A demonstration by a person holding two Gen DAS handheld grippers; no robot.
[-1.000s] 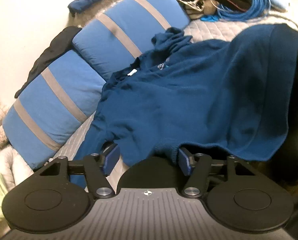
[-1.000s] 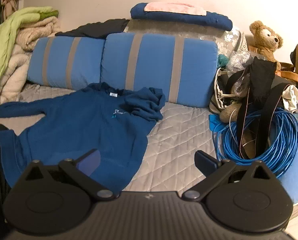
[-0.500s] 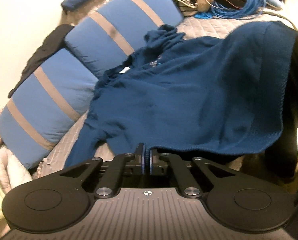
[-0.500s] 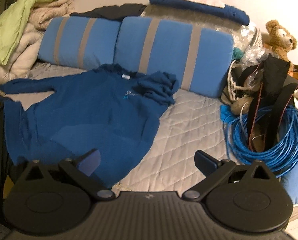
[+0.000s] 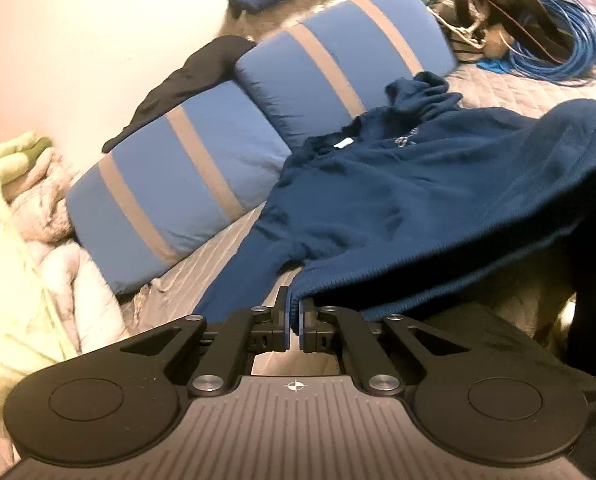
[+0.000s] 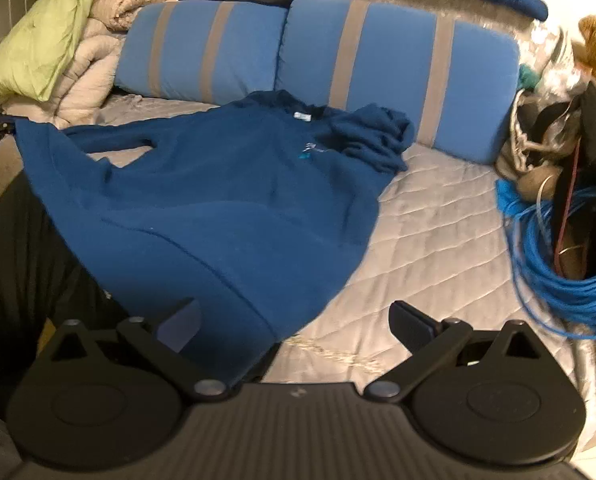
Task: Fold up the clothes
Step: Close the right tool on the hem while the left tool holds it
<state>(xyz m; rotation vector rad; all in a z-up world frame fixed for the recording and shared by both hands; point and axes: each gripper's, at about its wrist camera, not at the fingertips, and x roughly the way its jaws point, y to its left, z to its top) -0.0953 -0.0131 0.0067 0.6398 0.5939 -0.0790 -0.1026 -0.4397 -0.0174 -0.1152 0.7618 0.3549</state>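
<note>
We are barely begun; the blue sweatshirt (image 6: 202,200) lies unfolded across the bed (image 6: 430,240); our left hand-held gripper (image 5: 294,320) is clamped on its hem corner; our right hand-held gripper (image 6: 294,320) stands apart above the other corner, grasping nothing; every fold remains.

A dark blue knitted hooded sweatshirt (image 6: 226,200) lies front-up on the grey quilted bed (image 6: 430,232), collar with its white label toward twelve o'clock against the striped blue pillows, hood bunched at two o'clock. One sleeve stretches toward nine o'clock. Its ribbed hem hangs over the bed's edge at six o'clock, the nine o'clock corner lifted
</note>
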